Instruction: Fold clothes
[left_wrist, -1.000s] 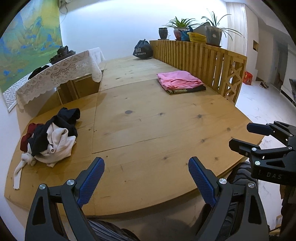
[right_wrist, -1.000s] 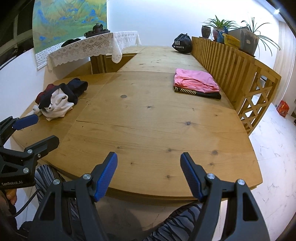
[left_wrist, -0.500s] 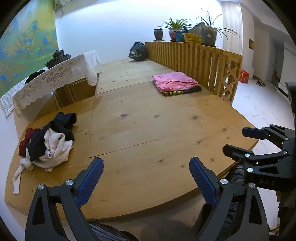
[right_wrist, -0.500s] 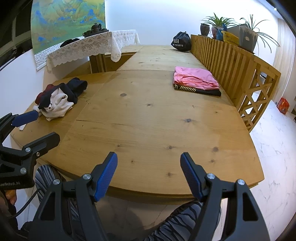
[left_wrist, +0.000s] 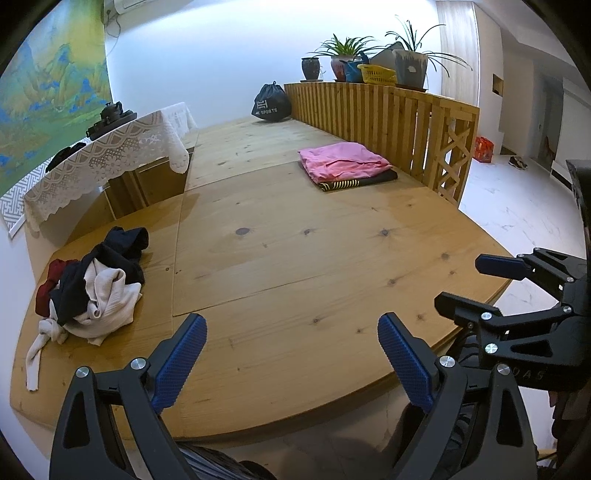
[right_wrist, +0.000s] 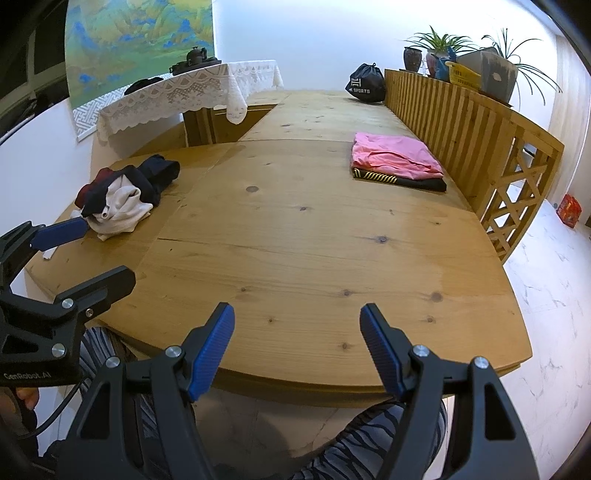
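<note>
Now I hold both hand-held grippers, left hand-held gripper (left_wrist: 291, 352) and right hand-held gripper (right_wrist: 297, 347), spread apart and empty, over the desk (left_wrist: 295, 258) edge. Next I judge: reach to ten o'clock for the unfolded pile (left_wrist: 92, 284).

Table (left_wrist: 295, 266) centre bare; clothes heap (left_wrist: 92, 288) left, folded stack (left_wrist: 345, 166) right

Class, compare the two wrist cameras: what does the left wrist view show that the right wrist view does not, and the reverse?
Only the left wrist view shows shoes on the far floor and the cream garment's long trailing strip. Only the right wrist view shows the person's fingers under the left gripper. Both share the wooden table, the unfolded clothes pile, the folded pink stack, the black sports bag, and both grippers open.
</note>
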